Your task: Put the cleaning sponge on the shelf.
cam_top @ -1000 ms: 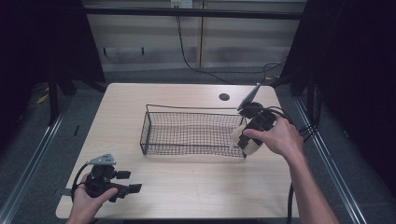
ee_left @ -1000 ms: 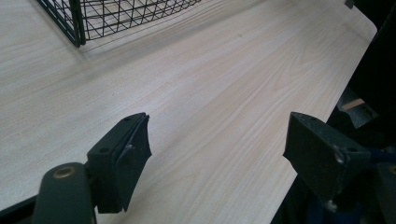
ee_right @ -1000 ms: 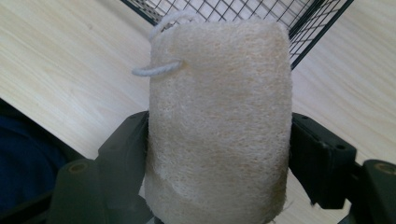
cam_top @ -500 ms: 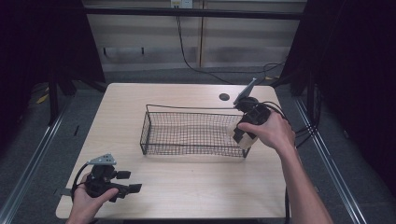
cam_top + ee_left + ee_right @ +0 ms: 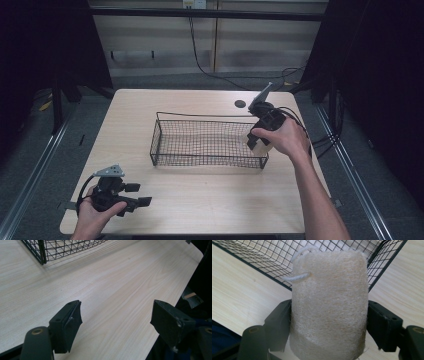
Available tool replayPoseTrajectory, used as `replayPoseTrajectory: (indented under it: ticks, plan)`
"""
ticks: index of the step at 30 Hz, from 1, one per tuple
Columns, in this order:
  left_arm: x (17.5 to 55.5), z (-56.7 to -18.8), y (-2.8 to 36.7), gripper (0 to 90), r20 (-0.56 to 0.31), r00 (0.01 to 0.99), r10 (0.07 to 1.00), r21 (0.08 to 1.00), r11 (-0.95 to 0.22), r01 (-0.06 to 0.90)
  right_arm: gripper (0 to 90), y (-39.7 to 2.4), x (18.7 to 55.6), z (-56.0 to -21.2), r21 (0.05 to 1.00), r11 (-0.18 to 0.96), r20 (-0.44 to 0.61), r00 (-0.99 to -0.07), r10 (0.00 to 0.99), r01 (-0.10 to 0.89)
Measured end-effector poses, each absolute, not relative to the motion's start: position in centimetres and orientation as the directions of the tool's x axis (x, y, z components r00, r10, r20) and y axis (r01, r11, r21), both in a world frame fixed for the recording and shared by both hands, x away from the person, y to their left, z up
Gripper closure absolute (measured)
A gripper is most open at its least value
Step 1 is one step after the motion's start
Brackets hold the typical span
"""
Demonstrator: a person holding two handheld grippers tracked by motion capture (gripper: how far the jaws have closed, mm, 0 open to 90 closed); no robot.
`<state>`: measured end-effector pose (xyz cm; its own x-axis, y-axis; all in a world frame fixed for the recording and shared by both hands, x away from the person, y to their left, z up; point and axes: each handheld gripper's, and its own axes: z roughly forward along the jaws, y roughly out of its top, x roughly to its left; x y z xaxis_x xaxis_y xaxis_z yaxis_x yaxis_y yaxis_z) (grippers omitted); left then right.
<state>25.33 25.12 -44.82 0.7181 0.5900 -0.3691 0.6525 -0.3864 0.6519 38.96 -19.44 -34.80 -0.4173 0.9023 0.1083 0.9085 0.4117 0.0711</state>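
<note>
The right gripper (image 5: 256, 141), clamped on the loofah (image 5: 328, 305), has swung in over the basket's (image 5: 200, 160) three-o'clock end, ready to drop; the left gripper (image 5: 142, 195) rests wide at seven o'clock.

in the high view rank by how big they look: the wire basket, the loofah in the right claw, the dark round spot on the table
1. wire basket, by far the largest, spanning the middle of the table.
2. loofah, a small pale patch held in the right claw at the basket's right end, partly hidden by the hand.
3. dark round spot, smallest, though it lies farther from the camera.
</note>
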Motion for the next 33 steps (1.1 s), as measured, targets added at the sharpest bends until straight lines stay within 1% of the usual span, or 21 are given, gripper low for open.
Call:
replayPoseTrajectory:
  ticks: [5,10,13,21,29,33]
  plan:
    - [25.3,-44.8,25.1,24.0,-0.371,0.718,0.589,0.652,-0.385,0.653,26.4,-19.3,39.6,-35.5,0.053,0.388,0.113,-0.392,0.913,0.920]
    - [25.3,-44.8,25.2,24.0,-0.371,0.719,0.588,0.653,-0.385,0.652,26.4,-19.2,40.4,-36.3,0.036,0.340,0.126,-0.342,0.931,0.940]
    - [25.3,-44.8,25.1,24.0,-0.372,0.717,0.590,0.653,-0.382,0.654,26.4,-19.2,40.7,-36.6,0.033,0.330,0.125,-0.332,0.935,0.943]
    - [25.3,-44.8,25.2,24.0,-0.371,0.719,0.588,0.653,-0.385,0.652,26.4,-19.0,41.6,-38.0,0.021,0.269,0.120,-0.269,0.955,0.963]
    - [25.3,-44.8,25.2,24.0,-0.372,0.720,0.586,0.653,-0.386,0.652,26.4,-18.8,42.0,-38.6,0.034,0.232,0.116,-0.234,0.965,0.972]
    - [25.3,-44.8,25.2,24.0,-0.372,0.720,0.587,0.653,-0.386,0.652,26.3,-18.9,41.9,-39.5,0.034,0.207,0.112,-0.209,0.971,0.978]
